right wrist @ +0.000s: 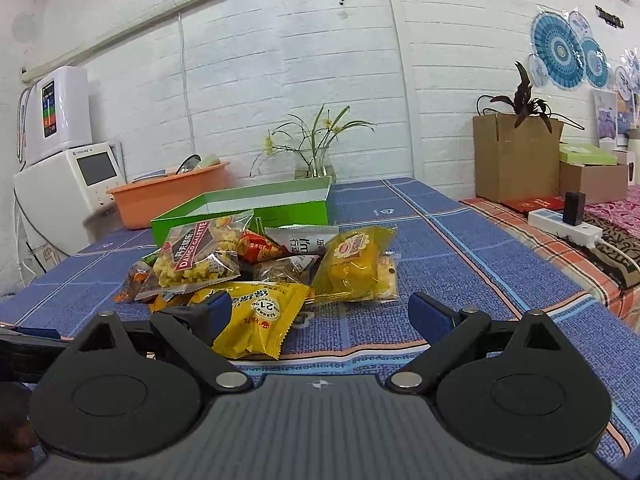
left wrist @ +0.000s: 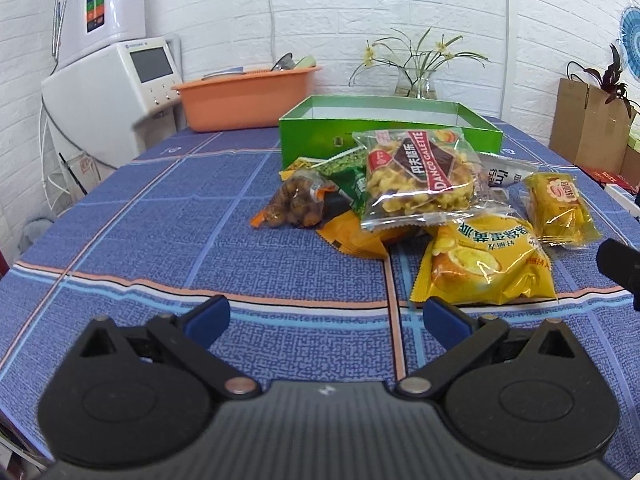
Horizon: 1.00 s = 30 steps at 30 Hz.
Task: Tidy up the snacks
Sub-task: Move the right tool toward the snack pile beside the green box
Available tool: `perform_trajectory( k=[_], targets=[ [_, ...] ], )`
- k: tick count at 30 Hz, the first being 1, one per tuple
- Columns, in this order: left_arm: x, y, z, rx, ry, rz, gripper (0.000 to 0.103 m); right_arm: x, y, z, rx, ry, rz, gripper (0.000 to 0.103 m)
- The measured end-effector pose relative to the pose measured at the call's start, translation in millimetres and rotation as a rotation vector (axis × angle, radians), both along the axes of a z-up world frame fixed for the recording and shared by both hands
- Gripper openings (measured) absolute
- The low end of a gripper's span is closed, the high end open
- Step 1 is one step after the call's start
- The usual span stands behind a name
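A pile of snack packets lies on the blue checked tablecloth (left wrist: 160, 220) in front of an open green box (left wrist: 384, 128), which also shows in the right wrist view (right wrist: 248, 208). On top is a clear Danco Galette bag (left wrist: 420, 178) (right wrist: 200, 256). Around it lie a nut packet (left wrist: 298, 204), a green pea packet (left wrist: 348, 176), a large yellow cake packet (left wrist: 484, 264) (right wrist: 260, 320) and a small yellow cake packet (left wrist: 560, 208) (right wrist: 352, 264). My left gripper (left wrist: 326, 316) is open and empty, short of the pile. My right gripper (right wrist: 320, 312) is open, its left finger beside the large yellow packet.
An orange basin (left wrist: 244, 100) with dishes and a glass vase of flowers (left wrist: 416, 80) stand behind the box. White appliances (left wrist: 108, 92) stand at the left. A cardboard box with a plant (right wrist: 516, 160) and a power strip (right wrist: 564, 226) are at the right.
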State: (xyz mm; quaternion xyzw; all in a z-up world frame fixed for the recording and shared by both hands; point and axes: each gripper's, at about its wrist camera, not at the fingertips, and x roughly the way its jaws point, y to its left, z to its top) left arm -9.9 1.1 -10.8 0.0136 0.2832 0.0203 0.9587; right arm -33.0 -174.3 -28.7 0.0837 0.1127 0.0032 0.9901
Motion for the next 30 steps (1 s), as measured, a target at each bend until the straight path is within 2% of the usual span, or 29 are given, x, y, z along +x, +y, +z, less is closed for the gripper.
perform_trajectory(
  k=[6, 11, 15, 23, 30],
  targets=[
    [0, -1, 0, -0.007, 0.011, -0.01, 0.103, 1, -3, -2, 0.033, 0.015, 0.04, 0.103],
    [-2, -1, 1, 0.012, -0.013, -0.036, 0.103, -2, 0, -1, 0.015, -0.003, 0.059, 0.103],
    [-3, -1, 0, -0.003, -0.02, -0.069, 0.103, -1, 1, -1, -0.002, -0.012, 0.068, 0.103],
    [8, -1, -6, 0.008, 0.017, -0.032, 0.103, 5, -5, -9, 0.036, 0.009, 0.072, 0.103],
    [9, -10, -9, 0.033, 0.028, -0.054, 0.103, 9, -9, -15, 0.054, 0.029, 0.07, 0.103]
  ],
)
